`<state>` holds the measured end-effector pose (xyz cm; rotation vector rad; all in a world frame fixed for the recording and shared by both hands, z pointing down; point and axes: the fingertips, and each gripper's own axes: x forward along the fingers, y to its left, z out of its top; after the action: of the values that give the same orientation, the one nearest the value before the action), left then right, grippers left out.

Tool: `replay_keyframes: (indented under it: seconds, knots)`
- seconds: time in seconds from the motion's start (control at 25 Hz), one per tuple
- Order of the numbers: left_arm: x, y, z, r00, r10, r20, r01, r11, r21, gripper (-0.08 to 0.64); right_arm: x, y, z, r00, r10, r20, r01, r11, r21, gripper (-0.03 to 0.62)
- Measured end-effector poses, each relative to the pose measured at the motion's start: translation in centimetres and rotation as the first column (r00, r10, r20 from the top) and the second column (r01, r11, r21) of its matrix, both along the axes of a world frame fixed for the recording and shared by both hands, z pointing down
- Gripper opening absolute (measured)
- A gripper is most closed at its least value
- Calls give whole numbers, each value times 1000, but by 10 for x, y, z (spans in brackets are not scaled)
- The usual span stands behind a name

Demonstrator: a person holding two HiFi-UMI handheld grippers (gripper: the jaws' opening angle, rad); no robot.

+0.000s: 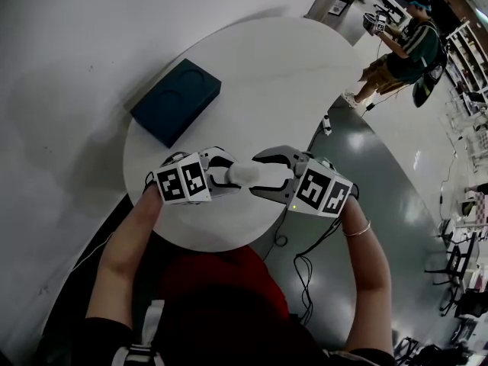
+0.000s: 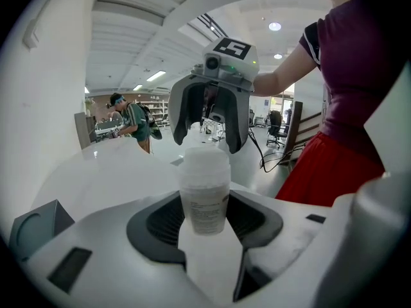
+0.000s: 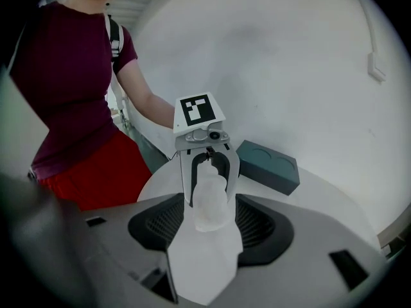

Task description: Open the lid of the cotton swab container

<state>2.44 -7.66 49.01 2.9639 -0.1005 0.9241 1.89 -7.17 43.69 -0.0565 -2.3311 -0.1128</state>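
While left gripper (image 1: 226,175) jaws clamp the container (image 2: 204,201), right gripper (image 1: 267,175) jaws stand apart, half hiding its lid (image 2: 204,160).

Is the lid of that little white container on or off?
On. In the left gripper view, the white lid caps the cotton swab container.
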Motion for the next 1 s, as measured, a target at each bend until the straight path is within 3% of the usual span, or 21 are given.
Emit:
replay_keyframes:
  seconds: [0.24, 0.72, 1.0]
  knots:
    - [2, -2, -1, 1000, 0, -5, 0, 1000, -4, 219, -6, 2, 9, 991, -87, -103, 91, 995, 35, 241]
    - [6, -6, -5, 999, -22, -31, 22, 1000, -6, 218, -13, -8, 12, 974, -120, -195, 138, 987, 82, 232]
    - [5, -8, -8, 999, -31, -35, 31, 1000, 0, 218, -12, -8, 11, 970, -127, -205, 144, 987, 70, 206]
